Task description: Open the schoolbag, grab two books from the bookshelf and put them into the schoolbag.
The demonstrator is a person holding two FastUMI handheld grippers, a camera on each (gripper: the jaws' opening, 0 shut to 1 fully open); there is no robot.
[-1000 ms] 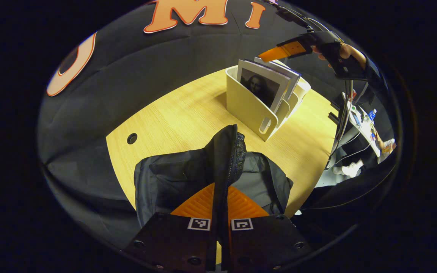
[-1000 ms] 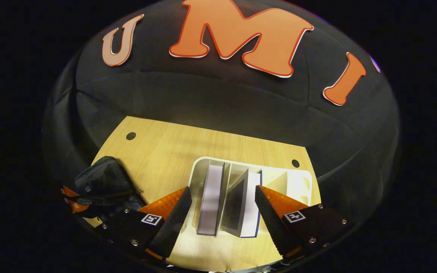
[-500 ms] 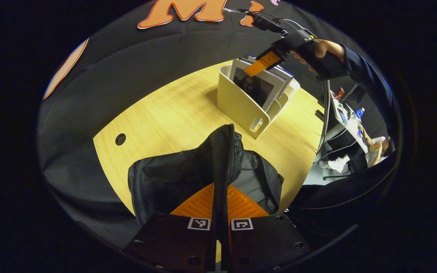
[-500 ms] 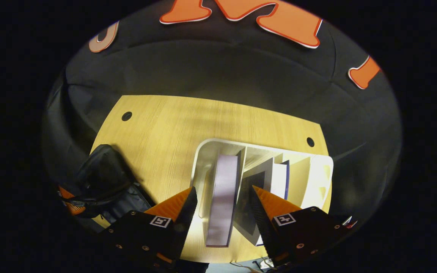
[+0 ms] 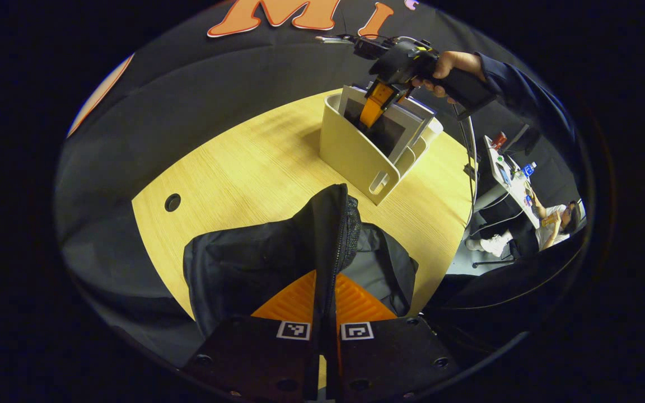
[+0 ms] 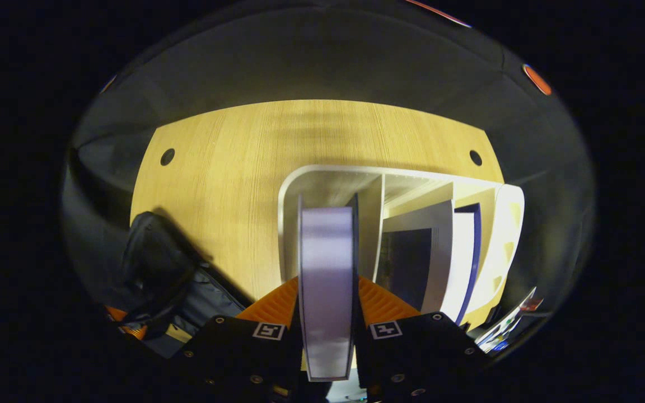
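Your left gripper (image 5: 325, 302) is clamped on the raised zipper edge of the schoolbag (image 5: 255, 268), which seems meant to hold the mouth open on the table (image 5: 255, 162) for the books. Your right gripper (image 6: 327, 305) reaches down into the bookshelf (image 6: 501, 224), its jaws closed on the top edge of the nearest book (image 6: 326, 263), which stands upright in the end compartment between the fingers.

A light wooden bench (image 5: 255, 162) with two round cable holes carries two things. The cream divided bookshelf (image 5: 356, 154) stands upright on it, books standing in its slots. The black schoolbag (image 5: 255, 268) lies on the bench's near edge, well apart from the bookshelf and, in the right gripper view, to the bookshelf's left (image 6: 160, 263).
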